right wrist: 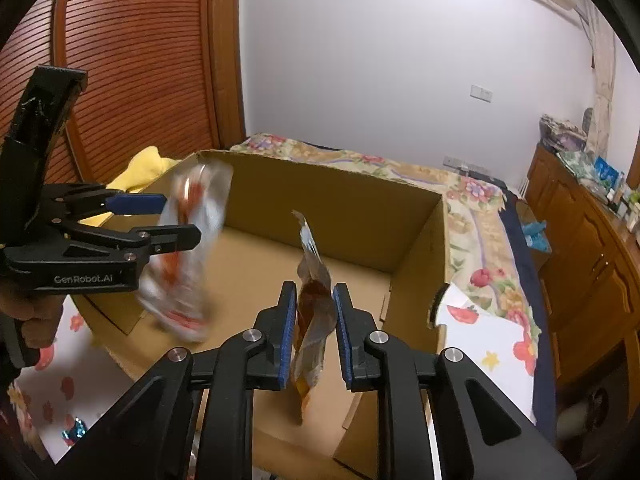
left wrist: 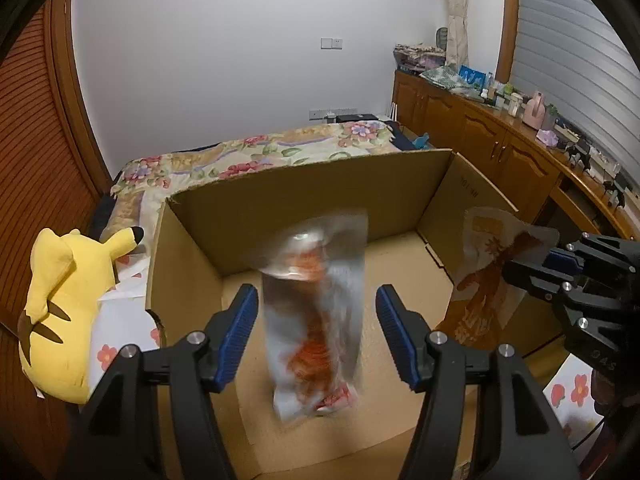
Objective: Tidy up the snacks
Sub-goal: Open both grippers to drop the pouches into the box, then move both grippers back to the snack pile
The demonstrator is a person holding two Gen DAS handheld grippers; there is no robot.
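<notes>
An open cardboard box (left wrist: pixel 320 188) stands on a bed; it also shows in the right wrist view (right wrist: pixel 416 248). My left gripper (left wrist: pixel 316 332) is open above the box. A clear snack packet with red contents (left wrist: pixel 316 312) is blurred between its fingers, apart from both pads, over the box floor. The same packet (right wrist: pixel 188 248) and the left gripper (right wrist: pixel 168 220) show in the right wrist view. My right gripper (right wrist: pixel 314 332) is shut on an orange-brown snack packet (right wrist: pixel 314 312) above the box's right side; this packet (left wrist: pixel 488 272) and the right gripper (left wrist: pixel 532 268) also show in the left wrist view.
A yellow plush toy (left wrist: pixel 68 300) lies left of the box on the floral bedspread (left wrist: pixel 248 152). A wooden cabinet with clutter (left wrist: pixel 500 132) runs along the right. A slatted wooden door (right wrist: pixel 132 72) is on the left. White floral sheet (right wrist: pixel 492 340) lies right of the box.
</notes>
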